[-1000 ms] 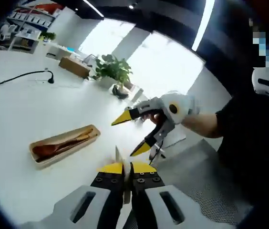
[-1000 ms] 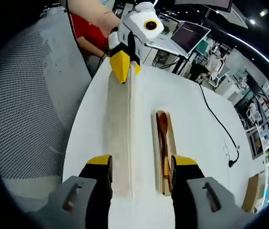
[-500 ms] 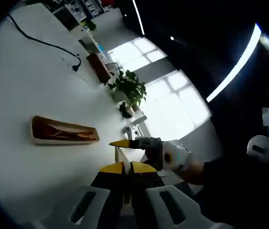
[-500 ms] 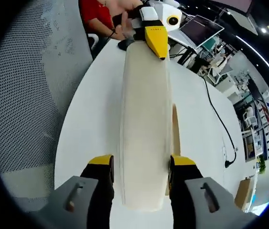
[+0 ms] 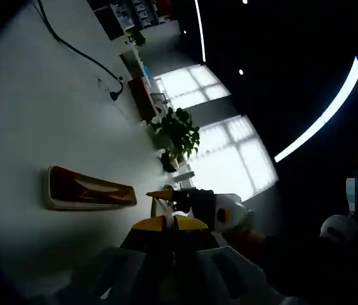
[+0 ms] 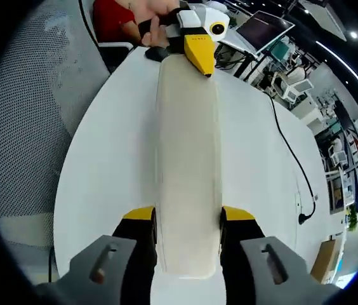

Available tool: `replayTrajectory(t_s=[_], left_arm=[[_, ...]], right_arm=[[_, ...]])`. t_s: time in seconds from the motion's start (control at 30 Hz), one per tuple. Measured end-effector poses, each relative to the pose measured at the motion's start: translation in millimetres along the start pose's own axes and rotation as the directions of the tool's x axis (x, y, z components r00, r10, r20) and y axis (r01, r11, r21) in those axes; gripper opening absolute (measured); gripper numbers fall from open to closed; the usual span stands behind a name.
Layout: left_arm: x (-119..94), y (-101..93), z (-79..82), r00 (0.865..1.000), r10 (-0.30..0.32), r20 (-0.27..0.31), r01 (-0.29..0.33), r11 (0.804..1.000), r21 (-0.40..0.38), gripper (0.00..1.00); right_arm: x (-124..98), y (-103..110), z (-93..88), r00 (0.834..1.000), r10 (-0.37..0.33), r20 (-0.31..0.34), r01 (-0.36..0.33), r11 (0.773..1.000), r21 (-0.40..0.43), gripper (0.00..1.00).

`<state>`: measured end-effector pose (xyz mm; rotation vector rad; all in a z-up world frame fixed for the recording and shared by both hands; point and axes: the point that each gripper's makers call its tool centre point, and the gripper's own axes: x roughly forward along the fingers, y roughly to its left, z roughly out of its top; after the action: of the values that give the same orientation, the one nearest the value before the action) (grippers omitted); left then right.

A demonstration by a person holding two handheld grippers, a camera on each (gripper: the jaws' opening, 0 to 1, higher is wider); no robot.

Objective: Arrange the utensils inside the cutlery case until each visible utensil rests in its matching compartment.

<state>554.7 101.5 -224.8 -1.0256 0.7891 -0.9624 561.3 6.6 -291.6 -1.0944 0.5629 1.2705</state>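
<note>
Both tools are holding the pale case lid (image 6: 188, 165) above the white counter (image 6: 115, 159): right tool (image 6: 188, 219) clamping its near end, left tool (image 6: 199, 54) pinching the far end. Beyond the lid, the open cutlery case (image 5: 87, 189) is lying on the counter, utensils inside.

The left gripper view is dim and underexposed, with blown-out bright grid-paned windows (image 5: 226, 143) and a glaring curved ceiling light strip (image 5: 322, 108). The right gripper view is evenly bright, sharp at centre, curved toward its edges.
</note>
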Motion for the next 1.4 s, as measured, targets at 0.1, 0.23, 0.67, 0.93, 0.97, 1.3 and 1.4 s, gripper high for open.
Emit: replayTrajectory(t_s=[0.1,0.23,0.67,0.93,0.97,1.3,1.4], left_arm=[[4,8.6,9.6,1.0,0.003,0.002,-0.003,1.0,-0.016,0.04],[6,29.9,24.8,1.0,0.023,0.018,-0.022,0.998,-0.066,0.04],[18,70.8,44.2,0.997,0.073,0.04,-0.068,0.991,-0.112,0.04],[19,60.4,52.8,0.997,0.038,0.07,-0.029,0.992,-0.123,0.04],[19,60.0,52.5,0.997,0.035,0.072,-0.026,0.992,-0.127,0.05],[17,80.5,38.9,0.994,0.069,0.083,-0.053,0.982,-0.183,0.05],[15,89.4,40.0,0.99,0.108,0.09,-0.094,0.984,-0.151,0.07]], right_arm=[[8,-8,-3.1,1.0,0.023,-0.001,-0.023,1.0,0.014,0.37],[20,-15,-5.8,0.997,0.081,0.0,-0.081,0.994,0.067,0.37],[48,-30,-21.5,0.979,0.196,-0.063,-0.189,0.976,0.11,0.37],[29,-36,-16.5,0.971,0.223,-0.082,-0.212,0.969,0.127,0.37],[28,-36,-17.0,0.969,0.232,-0.088,-0.221,0.967,0.126,0.37],[45,-20,-25.5,0.944,0.296,-0.142,-0.278,0.951,0.134,0.37],[47,-18,-26.2,0.941,0.308,-0.142,-0.288,0.947,0.143,0.37]])
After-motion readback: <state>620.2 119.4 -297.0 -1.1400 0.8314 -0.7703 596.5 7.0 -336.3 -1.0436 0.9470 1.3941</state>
